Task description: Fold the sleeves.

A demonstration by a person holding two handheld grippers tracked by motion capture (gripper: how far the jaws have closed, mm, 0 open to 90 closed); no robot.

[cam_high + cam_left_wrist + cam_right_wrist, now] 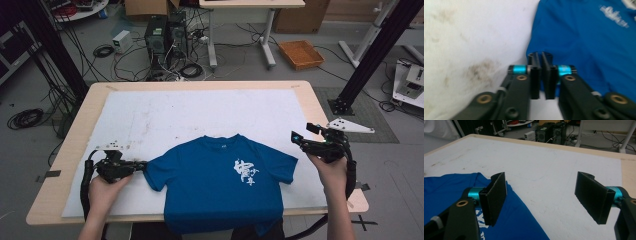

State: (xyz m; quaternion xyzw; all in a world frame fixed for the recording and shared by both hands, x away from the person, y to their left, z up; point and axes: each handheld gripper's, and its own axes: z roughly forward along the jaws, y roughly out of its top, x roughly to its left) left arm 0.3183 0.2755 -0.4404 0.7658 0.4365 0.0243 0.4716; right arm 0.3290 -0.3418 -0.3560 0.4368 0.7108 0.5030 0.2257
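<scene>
A blue T-shirt (215, 185) with a white print lies flat, front up, on a white mat (200, 110), its hem hanging over the near table edge. My left gripper (141, 163) sits at the tip of the shirt's left sleeve. In the left gripper view its jaws (540, 53) are pressed together on the sleeve edge of the T-shirt (584, 37). My right gripper (303, 132) hovers just right of the other sleeve, wide open. In the right gripper view nothing lies between the jaws of my right gripper (541, 177), and the T-shirt (449, 190) is at lower left.
The mat covers most of a wooden table (85, 120), stained at its left part. Beyond the far edge, the floor holds computer towers (165, 35), loose cables and an orange basket (301, 54). A black frame post (370, 60) stands at the right.
</scene>
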